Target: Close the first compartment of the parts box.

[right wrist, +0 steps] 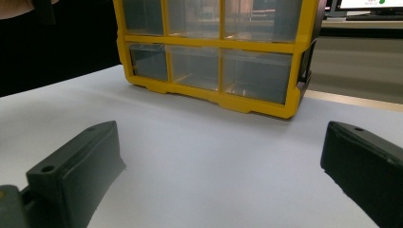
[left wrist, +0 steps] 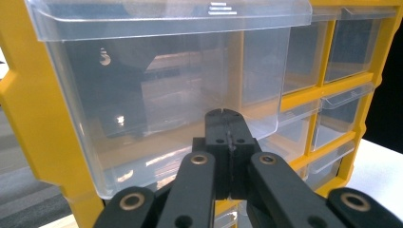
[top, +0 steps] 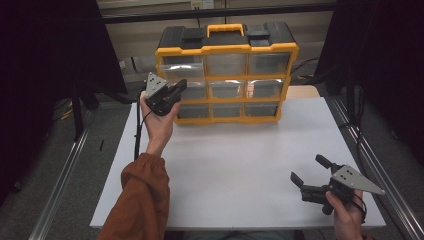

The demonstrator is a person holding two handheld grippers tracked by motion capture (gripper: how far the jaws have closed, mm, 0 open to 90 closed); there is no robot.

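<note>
Jaws of the left gripper (left wrist: 229, 124) were fully closed, empty, at the clear plastic drawer (left wrist: 161, 90) in the yellow-and-black organiser cabinet (top: 227, 72) at 12 o'clock on the white surface (top: 240, 165). Right gripper (top: 310, 172), at 4 o'clock, stood wide open, empty.

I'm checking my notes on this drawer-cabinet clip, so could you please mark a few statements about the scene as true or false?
1. The left gripper is shut, right in front of a clear drawer that sticks out of the top row. True.
2. The right gripper grips a drawer. False: it is open over the white table, well apart from the cabinet.
3. The yellow drawer cabinet has a yellow carry handle on top. True.
4. The cabinet lies flat on its back. False: it stands upright at the table's far edge.
5. The left gripper holds a screwdriver. False: nothing is between its jaws.
</note>
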